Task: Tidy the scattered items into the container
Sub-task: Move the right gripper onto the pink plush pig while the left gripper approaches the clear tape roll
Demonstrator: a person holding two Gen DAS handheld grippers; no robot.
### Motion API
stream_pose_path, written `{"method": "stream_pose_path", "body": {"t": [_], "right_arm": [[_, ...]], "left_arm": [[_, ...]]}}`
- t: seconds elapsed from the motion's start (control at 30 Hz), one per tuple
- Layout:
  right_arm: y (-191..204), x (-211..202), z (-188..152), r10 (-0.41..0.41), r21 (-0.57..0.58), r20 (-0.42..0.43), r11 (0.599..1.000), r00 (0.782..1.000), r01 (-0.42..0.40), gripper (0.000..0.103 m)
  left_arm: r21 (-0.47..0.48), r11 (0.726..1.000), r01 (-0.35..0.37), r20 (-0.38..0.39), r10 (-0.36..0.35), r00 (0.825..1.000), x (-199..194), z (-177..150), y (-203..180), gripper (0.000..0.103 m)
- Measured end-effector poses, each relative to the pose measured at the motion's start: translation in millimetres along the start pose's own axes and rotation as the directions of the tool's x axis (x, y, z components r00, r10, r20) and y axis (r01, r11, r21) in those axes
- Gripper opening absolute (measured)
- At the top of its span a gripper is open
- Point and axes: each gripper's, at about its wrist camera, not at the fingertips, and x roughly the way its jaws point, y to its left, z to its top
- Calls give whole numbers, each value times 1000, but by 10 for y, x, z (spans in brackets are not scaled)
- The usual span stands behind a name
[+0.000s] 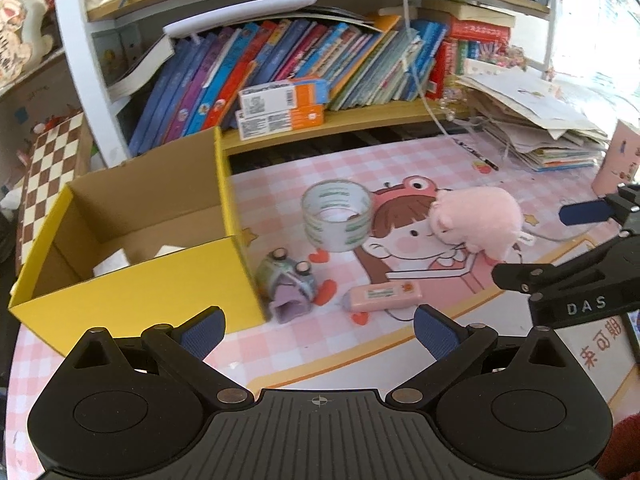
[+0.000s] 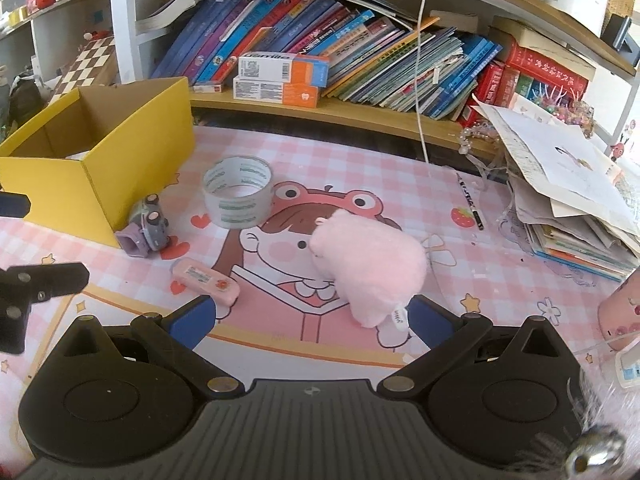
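Both tongs wide open, empty: left gripper (image 1: 318,330), right gripper (image 2: 312,318). We see pink plush (image 2: 366,270) on mat center, just ahead of right gripper, apart from yellow box (image 2: 96,160). Likely light, squashy, non-slip; we'd pinch across body mid. Tape roll (image 2: 238,192) stiff; grip thru wall.

The yellow box (image 1: 132,256) stands open-topped at the surface's left edge, nothing over its mouth. A small toy (image 1: 286,286) sits tight against its near right corner, the tape roll (image 1: 337,216) just behind. The paper stack (image 2: 572,196) crowds the right edge. The near edge lies bare.
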Motion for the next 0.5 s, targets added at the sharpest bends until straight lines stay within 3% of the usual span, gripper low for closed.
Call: {"method": "stream_pose_path", "body": {"t": [0.5], "right_arm": [[-238, 65, -20, -15, 9, -3, 1000, 1000, 15, 103]], "left_arm": [[65, 998, 27, 6, -27, 1000, 181, 28, -306, 97]]}}
